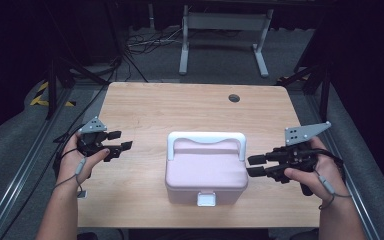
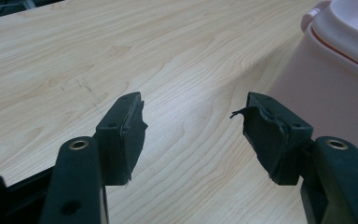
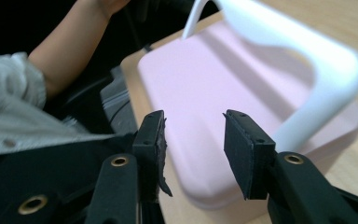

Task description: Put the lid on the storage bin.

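both forearms enter low. left tool point(image 1: 118, 146) and right tool point(image 1: 256, 165) stand apart, gripping nothing. between them on the surface point(image 1: 150, 105) sits the pink box point(image 1: 206, 172): rigid, smooth, probably light; best taken by its upright white handle point(image 1: 206, 138).

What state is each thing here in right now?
Pink box: lid shut, upright on the table.
White handle: folded back, flat.
White front latch: down.
Left claw: open, holding nothing.
Right claw: open, holding nothing, beside the box.
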### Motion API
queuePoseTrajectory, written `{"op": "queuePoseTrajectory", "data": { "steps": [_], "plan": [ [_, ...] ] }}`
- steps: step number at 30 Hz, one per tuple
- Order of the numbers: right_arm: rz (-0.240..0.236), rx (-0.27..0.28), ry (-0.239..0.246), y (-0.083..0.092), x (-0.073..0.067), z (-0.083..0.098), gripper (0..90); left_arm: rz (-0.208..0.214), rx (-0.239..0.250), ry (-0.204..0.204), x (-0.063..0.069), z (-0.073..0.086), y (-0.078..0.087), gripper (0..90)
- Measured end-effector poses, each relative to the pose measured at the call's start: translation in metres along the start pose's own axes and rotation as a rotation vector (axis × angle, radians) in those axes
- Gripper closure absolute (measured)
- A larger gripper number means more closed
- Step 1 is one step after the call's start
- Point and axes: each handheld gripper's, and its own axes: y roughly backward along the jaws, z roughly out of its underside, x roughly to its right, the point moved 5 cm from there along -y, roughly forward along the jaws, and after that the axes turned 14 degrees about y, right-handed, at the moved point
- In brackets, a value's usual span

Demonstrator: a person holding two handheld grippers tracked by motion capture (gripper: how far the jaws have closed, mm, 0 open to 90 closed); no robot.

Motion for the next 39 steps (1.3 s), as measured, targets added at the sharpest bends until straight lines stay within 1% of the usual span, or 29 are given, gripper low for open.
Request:
{"op": "queuePoseTrajectory", "data": {
  "steps": [1, 3, 5, 7, 8, 9, 11, 15, 16, 19, 20, 21, 22, 23, 24, 25, 26, 27, 29, 30, 31, 32, 33, 34, 35, 36, 38, 39],
  "plan": [
    [0.019, 0.011, -0.009, 0.002, 0.002, 0.0, 59.2, -0.001, 0.0, 0.002, 0.0, 0.0, 0.0, 38.8],
    [0.071, 0.053, -0.03, 0.006, 0.009, -0.001, 59.2, -0.006, -0.002, 0.003, -0.001, 0.001, -0.001, 38.8],
    [0.139, 0.116, -0.056, 0.012, 0.017, -0.003, 57.8, -0.013, -0.005, 0.001, -0.001, 0.001, -0.002, 38.7],
    [0.23, 0.164, -0.069, 0.019, 0.027, -0.002, 57.1, -0.014, -0.013, -0.003, -0.001, 0.001, -0.004, 38.4],
    [0.258, 0.188, -0.077, 0.022, 0.03, -0.001, 56.6, -0.014, -0.011, -0.003, -0.001, 0.001, -0.004, 38.3],
    [0.276, 0.202, -0.091, 0.025, 0.033, 0.001, 56.4, -0.017, -0.009, -0.004, -0.001, 0.001, -0.005, 38.2],
    [0.307, 0.207, -0.099, 0.029, 0.038, 0.004, 55.7, -0.023, -0.01, -0.006, -0.001, 0.0, -0.006, 38.2],
    [0.403, 0.184, -0.111, 0.035, 0.054, 0.015, 52.8, -0.027, -0.013, -0.005, -0.002, 0.0, -0.008, 38.0],
    [0.42, 0.185, -0.116, 0.036, 0.057, 0.017, 52.4, -0.029, -0.012, -0.003, -0.003, 0.0, -0.008, 37.9],
    [0.471, 0.206, -0.145, 0.039, 0.07, 0.025, 50.9, -0.034, -0.019, -0.007, -0.004, 0.0, -0.009, 37.7],
    [0.491, 0.206, -0.143, 0.04, 0.073, 0.028, 50.9, -0.036, -0.018, -0.005, -0.004, 0.0, -0.01, 37.7],
    [0.512, 0.205, -0.13, 0.042, 0.077, 0.03, 50.8, -0.04, -0.02, -0.004, -0.004, 0.0, -0.011, 37.7],
    [0.512, 0.205, -0.13, 0.042, 0.077, 0.03, 50.8, -0.04, -0.02, -0.004, -0.004, 0.0, -0.011, 37.7],
    [0.55, 0.195, -0.151, 0.044, 0.085, 0.038, 50.8, -0.042, -0.023, -0.003, -0.005, 0.0, -0.011, 37.7],
    [0.564, 0.186, -0.157, 0.045, 0.088, 0.041, 50.1, -0.044, -0.024, -0.005, -0.006, 0.0, -0.012, 37.6],
    [0.588, 0.168, -0.155, 0.046, 0.092, 0.044, 47.3, -0.044, -0.024, -0.005, -0.006, 0.0, -0.012, 37.6],
    [0.588, 0.168, -0.155, 0.046, 0.092, 0.044, 47.3, -0.044, -0.024, -0.005, -0.006, 0.0, -0.012, 37.6],
    [0.651, 0.141, -0.142, 0.049, 0.1, 0.052, 47.3, -0.044, -0.026, -0.003, -0.006, 0.0, -0.013, 37.6],
    [0.672, 0.111, -0.173, 0.051, 0.106, 0.059, 45.5, -0.049, -0.028, 0.0, -0.007, 0.0, -0.014, 37.6],
    [0.672, 0.111, -0.173, 0.051, 0.106, 0.059, 45.5, -0.049, -0.028, 0.0, -0.007, 0.0, -0.014, 37.5],
    [0.684, 0.084, -0.185, 0.052, 0.108, 0.064, 41.0, -0.053, -0.028, -0.001, -0.008, 0.001, -0.015, 37.5],
    [0.699, 0.053, -0.187, 0.052, 0.111, 0.068, 37.7, -0.055, -0.033, 0.001, -0.009, 0.001, -0.015, 37.5],
    [0.719, 0.007, -0.177, 0.052, 0.114, 0.073, 36.5, -0.058, -0.035, 0.002, -0.009, 0.002, -0.016, 37.5],
    [0.726, -0.018, -0.177, 0.053, 0.116, 0.076, 35.9, -0.063, -0.039, 0.003, -0.009, 0.002, -0.016, 37.5],
    [0.728, -0.043, -0.177, 0.052, 0.117, 0.08, 34.0, -0.067, -0.041, 0.001, -0.009, 0.003, -0.017, 37.1],
    [0.722, -0.061, -0.192, 0.051, 0.119, 0.083, 31.7, -0.068, -0.044, -0.002, -0.009, 0.003, -0.018, 37.0],
    [0.712, -0.089, -0.226, 0.049, 0.121, 0.089, 30.1, -0.073, -0.048, -0.004, -0.009, 0.003, -0.019, 36.8],
    [0.709, -0.128, -0.237, 0.046, 0.124, 0.095, 27.3, -0.073, -0.051, -0.007, -0.009, 0.003, -0.019, 36.6]
  ]
}}
